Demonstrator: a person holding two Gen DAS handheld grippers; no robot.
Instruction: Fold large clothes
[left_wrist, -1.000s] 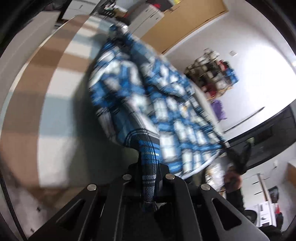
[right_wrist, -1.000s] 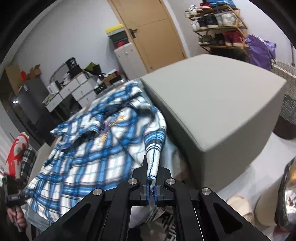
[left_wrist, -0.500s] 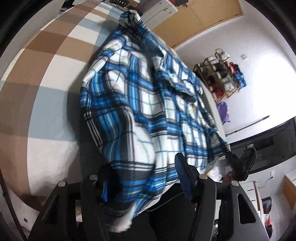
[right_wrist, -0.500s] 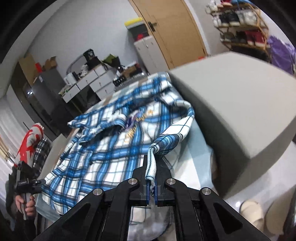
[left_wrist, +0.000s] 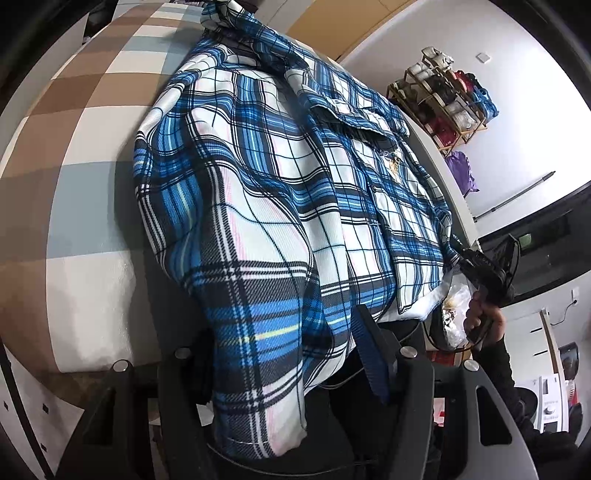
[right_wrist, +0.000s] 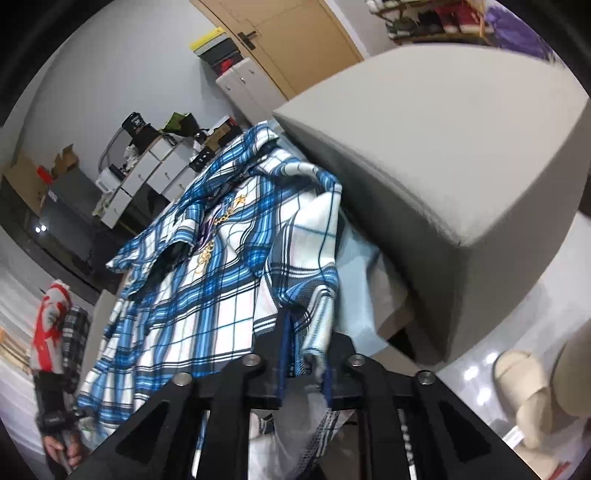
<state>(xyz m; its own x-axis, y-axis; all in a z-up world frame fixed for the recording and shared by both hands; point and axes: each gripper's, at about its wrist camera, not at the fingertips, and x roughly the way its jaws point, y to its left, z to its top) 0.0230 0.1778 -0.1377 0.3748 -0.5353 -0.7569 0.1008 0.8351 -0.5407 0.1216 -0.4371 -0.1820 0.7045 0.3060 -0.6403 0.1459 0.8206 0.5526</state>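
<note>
A blue, white and black plaid shirt (left_wrist: 280, 177) lies spread on a checked brown, white and blue-grey bed cover (left_wrist: 85, 155). My left gripper (left_wrist: 295, 350) is open, and a fold of the shirt hangs loosely between its spread fingers. In the right wrist view the same shirt (right_wrist: 207, 280) lies over the bed edge. My right gripper (right_wrist: 304, 343) has its jaws slightly parted, with a bunched shirt edge lying between them. The right gripper also shows at the far side of the shirt in the left wrist view (left_wrist: 480, 266).
A large grey cushion block (right_wrist: 461, 155) stands right beside the shirt. A shoe rack (left_wrist: 447, 99) stands by the white wall. White drawer units (right_wrist: 147, 177) and a wooden door (right_wrist: 280, 40) stand behind. Beige slippers (right_wrist: 524, 387) lie on the floor.
Both grippers went from shut on the shirt to open: left first, right just now. The shirt has dropped flatter onto the bed, and both grippers have come closer to it.
</note>
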